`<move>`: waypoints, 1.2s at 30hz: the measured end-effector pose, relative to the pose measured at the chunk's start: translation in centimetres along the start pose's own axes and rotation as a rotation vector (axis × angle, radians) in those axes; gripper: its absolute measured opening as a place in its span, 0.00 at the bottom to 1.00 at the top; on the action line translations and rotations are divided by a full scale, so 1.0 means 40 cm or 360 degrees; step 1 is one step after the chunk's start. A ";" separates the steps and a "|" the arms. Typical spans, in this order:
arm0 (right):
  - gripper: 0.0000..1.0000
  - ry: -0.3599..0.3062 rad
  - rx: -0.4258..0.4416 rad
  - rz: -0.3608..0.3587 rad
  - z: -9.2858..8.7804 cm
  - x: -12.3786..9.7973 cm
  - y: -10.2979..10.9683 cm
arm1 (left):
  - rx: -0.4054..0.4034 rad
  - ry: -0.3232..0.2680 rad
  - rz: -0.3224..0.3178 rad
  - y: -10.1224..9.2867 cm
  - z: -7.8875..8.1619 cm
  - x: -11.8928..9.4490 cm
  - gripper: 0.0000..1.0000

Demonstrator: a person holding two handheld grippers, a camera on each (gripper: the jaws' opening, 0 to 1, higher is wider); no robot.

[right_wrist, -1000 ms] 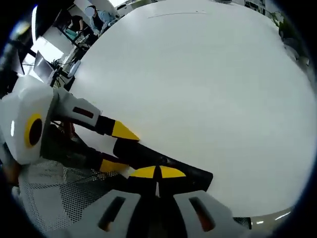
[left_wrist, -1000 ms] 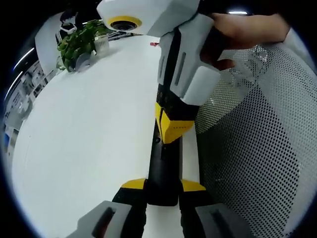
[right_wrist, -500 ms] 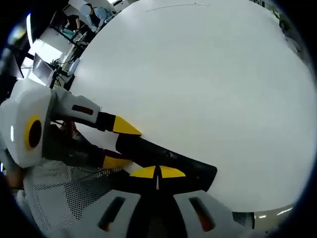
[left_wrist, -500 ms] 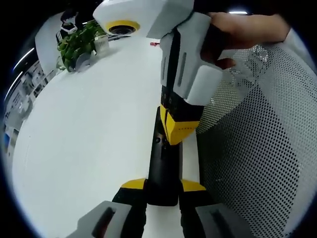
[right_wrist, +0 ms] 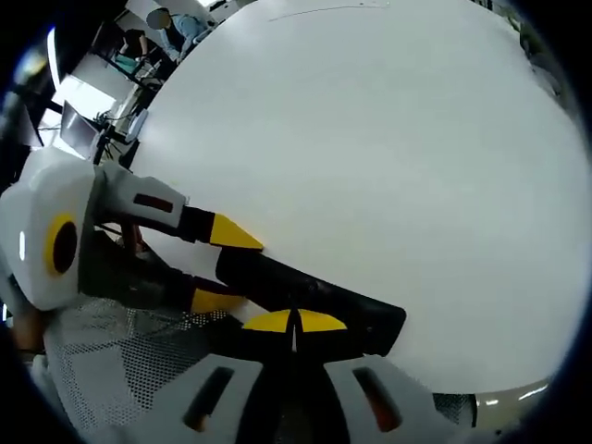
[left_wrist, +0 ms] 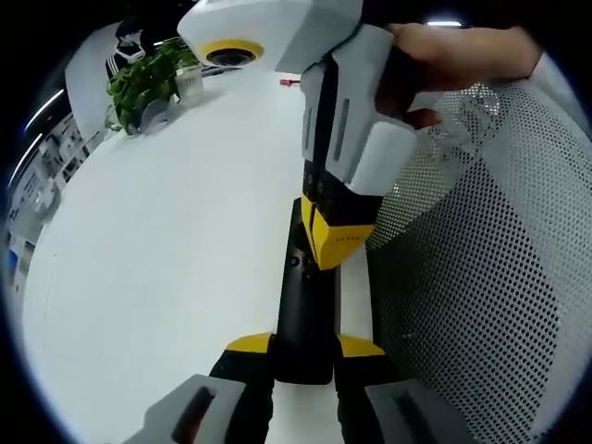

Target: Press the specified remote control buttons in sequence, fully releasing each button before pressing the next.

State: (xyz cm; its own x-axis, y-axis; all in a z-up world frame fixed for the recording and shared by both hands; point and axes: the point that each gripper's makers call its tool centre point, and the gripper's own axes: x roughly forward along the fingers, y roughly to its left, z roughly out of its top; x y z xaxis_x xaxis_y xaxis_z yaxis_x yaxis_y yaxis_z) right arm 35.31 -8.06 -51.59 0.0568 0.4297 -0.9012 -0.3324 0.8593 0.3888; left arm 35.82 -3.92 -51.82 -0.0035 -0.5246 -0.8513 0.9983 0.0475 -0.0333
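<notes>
In the left gripper view I am seeing a plant [left_wrist: 148,81] at the far left edge of the white table [left_wrist: 166,240]. My left gripper [left_wrist: 304,347] is clamping its yellow-tipped jaws on the near end of the black remote [left_wrist: 303,314], which is lying along the table's right edge. My right gripper [left_wrist: 336,245] is coming down from above with a hand [left_wrist: 453,60] on its grip, and its yellow tips are resting on the remote's upper face near the far end. A white mesh chair back [left_wrist: 481,268] is standing to the right.

In the right gripper view the left gripper [right_wrist: 222,268] is entering from the left, its two yellow tips straddling the remote [right_wrist: 310,305]. My right gripper [right_wrist: 294,322] is showing its jaws fully together, nothing between them, tips touching the remote's top. The table [right_wrist: 370,148] is spreading beyond.
</notes>
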 end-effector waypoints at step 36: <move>0.00 0.0091 -0.0168 -0.0038 -0.019 0.014 0.011 | 0.0021 -0.0031 0.0019 0.005 0.006 0.004 0.25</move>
State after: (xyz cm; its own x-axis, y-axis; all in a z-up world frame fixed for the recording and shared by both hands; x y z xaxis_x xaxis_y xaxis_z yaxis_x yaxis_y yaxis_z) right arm 34.49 -7.64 -52.06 0.0130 0.3901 -0.9207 -0.4287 0.8340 0.3473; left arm 36.03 -4.19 -51.86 0.0098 -0.5407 -0.8412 0.9990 0.0429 -0.0160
